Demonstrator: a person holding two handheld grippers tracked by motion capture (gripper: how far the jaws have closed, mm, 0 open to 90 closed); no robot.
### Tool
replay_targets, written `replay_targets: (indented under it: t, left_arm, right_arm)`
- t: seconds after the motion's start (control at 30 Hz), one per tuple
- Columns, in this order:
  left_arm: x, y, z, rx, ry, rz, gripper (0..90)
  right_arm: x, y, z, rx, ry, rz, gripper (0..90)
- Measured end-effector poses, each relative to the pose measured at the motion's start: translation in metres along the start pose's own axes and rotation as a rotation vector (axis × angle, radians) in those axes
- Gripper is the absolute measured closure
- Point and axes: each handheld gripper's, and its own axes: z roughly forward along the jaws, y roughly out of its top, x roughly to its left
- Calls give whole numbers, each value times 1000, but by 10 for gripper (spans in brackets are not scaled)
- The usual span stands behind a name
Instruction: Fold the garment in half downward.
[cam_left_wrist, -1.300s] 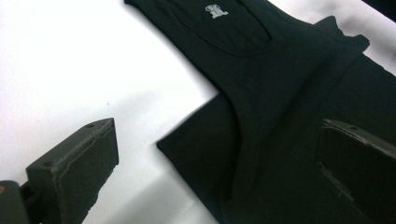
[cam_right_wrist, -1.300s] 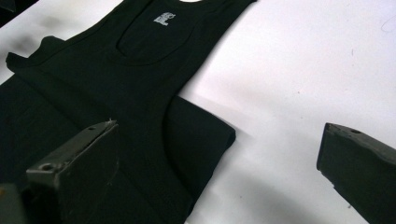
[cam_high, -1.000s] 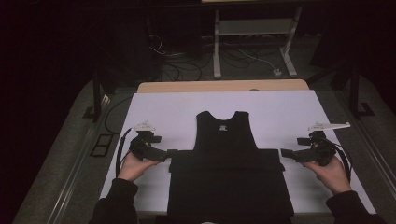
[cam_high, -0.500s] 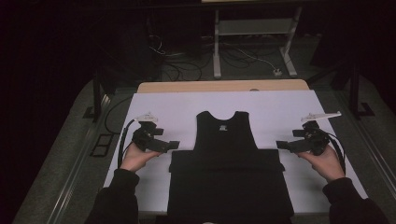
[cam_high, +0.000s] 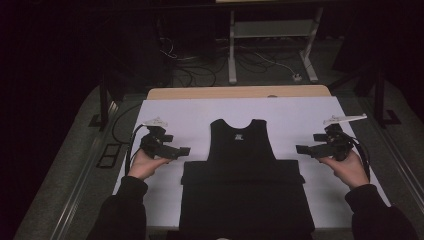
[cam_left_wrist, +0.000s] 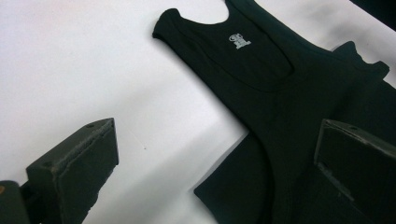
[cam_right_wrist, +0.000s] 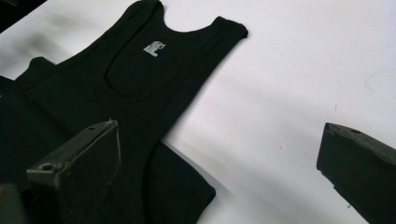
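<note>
Beside the vest, left claw (cam_high: 184, 150): held low over the white sheet at the garment's left edge, jaws spread wide and gripping nothing; it points inward at the folded part, likely lined up to take that side.
Beside the vest, right claw (cam_high: 302, 149): mirrors it at the right edge, jaws also spread wide and empty, aimed at the same fold; the matched poses suggest a two-sided lift or fold.
Hands: left hand (cam_high: 145, 163) and right hand (cam_high: 347, 167) cup the claws from below, in dark sleeves.
Vest (cam_high: 242, 145): black, sleeveless, lying flat in the middle of the sheet, neck pointing away from the person, small white label inside the collar. Its lower half looks doubled up into a wider dark band, probably mid-fold.
Sheet (cam_high: 200, 120): white covering, smooth, making the dark cloth's edges easy to find.
Desk (cam_high: 240, 92): wooden edge showing beyond the sheet's far side.
</note>
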Motion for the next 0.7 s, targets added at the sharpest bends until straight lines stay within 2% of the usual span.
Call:
replay_targets:
  t: [0.53, 0.7]
  left_arm:
    - [2, 24, -3, 6, 2, 22, 0]
    - [5, 30, 0, 15, -9, 16, 0]
  right_arm:
    - [0, 21, 4, 11, 0, -18, 0]
    - [1, 30, 5, 11, -2, -24, 0]
